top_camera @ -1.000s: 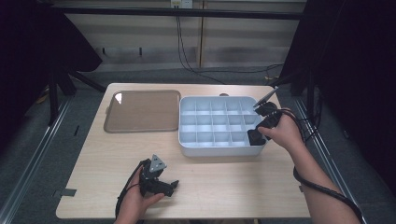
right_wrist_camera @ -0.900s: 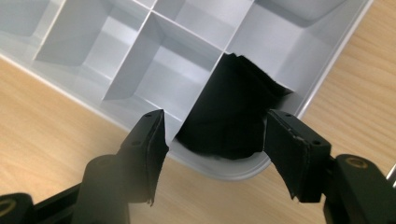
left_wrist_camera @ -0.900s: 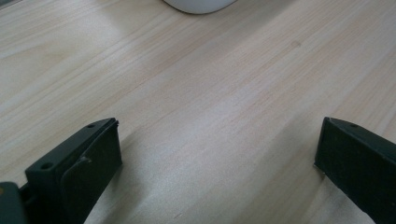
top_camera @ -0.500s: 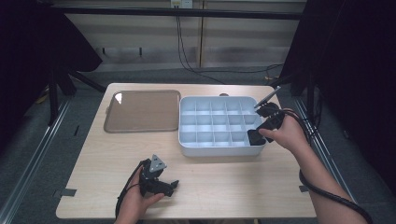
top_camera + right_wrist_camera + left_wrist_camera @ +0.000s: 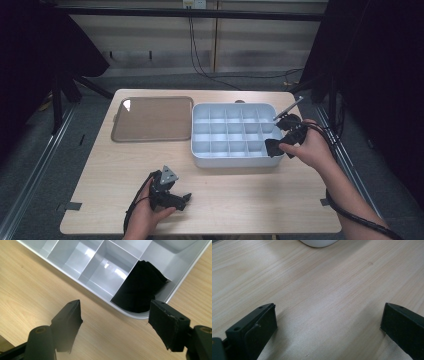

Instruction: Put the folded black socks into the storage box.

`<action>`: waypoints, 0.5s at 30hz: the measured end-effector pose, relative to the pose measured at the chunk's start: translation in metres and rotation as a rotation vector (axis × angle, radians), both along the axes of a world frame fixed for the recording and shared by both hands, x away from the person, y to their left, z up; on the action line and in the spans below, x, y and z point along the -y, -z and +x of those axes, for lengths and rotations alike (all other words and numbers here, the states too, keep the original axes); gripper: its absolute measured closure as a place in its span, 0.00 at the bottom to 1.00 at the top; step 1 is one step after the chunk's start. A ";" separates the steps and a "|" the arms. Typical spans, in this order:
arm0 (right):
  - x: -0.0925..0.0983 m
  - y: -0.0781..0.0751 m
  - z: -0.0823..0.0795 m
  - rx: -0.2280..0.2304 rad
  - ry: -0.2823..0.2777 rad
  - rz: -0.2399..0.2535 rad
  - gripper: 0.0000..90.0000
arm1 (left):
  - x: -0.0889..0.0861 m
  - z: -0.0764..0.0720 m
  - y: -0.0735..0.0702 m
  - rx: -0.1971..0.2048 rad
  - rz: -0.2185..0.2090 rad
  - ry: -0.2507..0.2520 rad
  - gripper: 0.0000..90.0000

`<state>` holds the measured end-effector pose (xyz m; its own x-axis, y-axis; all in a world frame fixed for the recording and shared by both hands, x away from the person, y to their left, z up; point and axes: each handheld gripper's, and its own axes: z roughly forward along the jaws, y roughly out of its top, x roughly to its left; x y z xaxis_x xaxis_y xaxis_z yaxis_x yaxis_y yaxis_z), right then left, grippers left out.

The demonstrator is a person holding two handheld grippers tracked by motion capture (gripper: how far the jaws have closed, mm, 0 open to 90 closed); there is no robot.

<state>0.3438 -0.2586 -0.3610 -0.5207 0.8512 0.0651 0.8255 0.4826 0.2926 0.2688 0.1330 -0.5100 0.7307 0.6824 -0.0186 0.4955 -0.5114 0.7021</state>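
Your right gripper (image 5: 115, 322) sits w/ jaws wide apart, having just been opening, nothing between them. It hovers over the table (image 5: 240, 200) at the near right corner of the white divided tray (image 5: 235, 135). The black cloth (image 5: 140, 287) lies bunched in that corner compartment, draped a bit over the rim, clear of both jaws. In the high view the cloth (image 5: 274, 147) shows right by your right hand (image 5: 307, 147).

Your left gripper (image 5: 327, 325) is also wide open, empty, low over bare wood near the table's front edge, well apart from the tray. A brown flat tray (image 5: 152, 119) lies just beside the white one, to its left.
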 end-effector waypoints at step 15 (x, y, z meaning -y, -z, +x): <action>-0.005 0.001 -0.019 0.001 -0.042 0.035 0.24 | 0.000 0.000 -0.001 -0.001 0.012 0.004 0.00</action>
<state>0.3249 -0.2538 -0.3617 -0.5560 0.8258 0.0942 0.8044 0.5062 0.3110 0.2689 0.1335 -0.5095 0.7336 0.6794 -0.0115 0.4941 -0.5217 0.6954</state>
